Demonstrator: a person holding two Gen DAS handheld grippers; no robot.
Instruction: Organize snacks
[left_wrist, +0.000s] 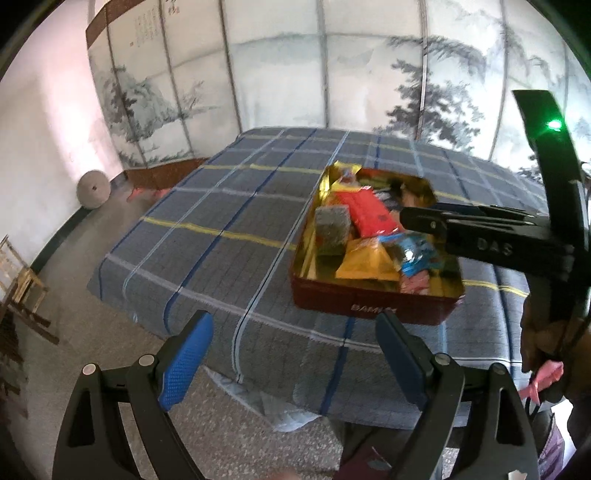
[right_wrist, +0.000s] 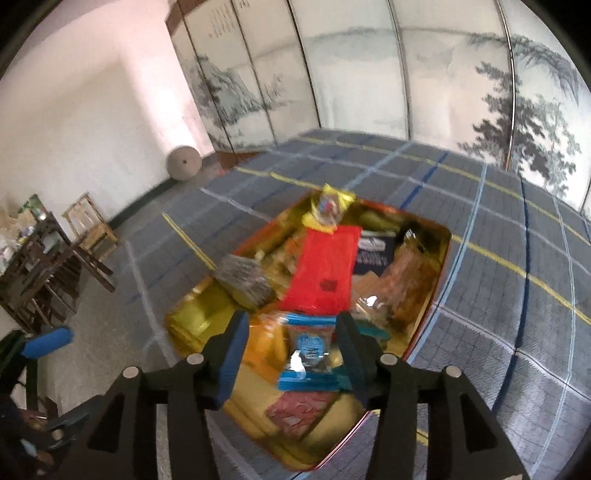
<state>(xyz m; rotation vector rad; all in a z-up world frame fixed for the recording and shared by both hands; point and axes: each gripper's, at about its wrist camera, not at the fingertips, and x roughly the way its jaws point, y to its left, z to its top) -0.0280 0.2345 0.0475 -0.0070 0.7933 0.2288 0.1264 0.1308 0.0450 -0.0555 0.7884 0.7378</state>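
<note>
A red tin (left_wrist: 369, 306) with a gold inside (right_wrist: 192, 321) sits on the plaid-covered table and holds several snack packets. Among them are a red packet (left_wrist: 369, 214) (right_wrist: 325, 273), a grey foil packet (left_wrist: 332, 225) (right_wrist: 243, 280), an orange packet (left_wrist: 365, 262) and a blue packet (left_wrist: 417, 254) (right_wrist: 310, 343). My right gripper (right_wrist: 291, 321) hovers over the tin's near end, open, with the blue packet lying below the gap and untouched by the pads. It reaches in from the right (left_wrist: 406, 218) in the left wrist view. My left gripper (left_wrist: 295, 317) is open and empty, short of the tin's front wall.
A blue plaid cloth (left_wrist: 221, 206) covers the table, whose near edge drops to a speckled floor (left_wrist: 110, 325). A painted folding screen (left_wrist: 280, 74) stands behind. A round stone (left_wrist: 92, 188) leans on the left wall. Wooden chairs (right_wrist: 88, 225) stand at the left. A hand (left_wrist: 546, 332) holds the right gripper.
</note>
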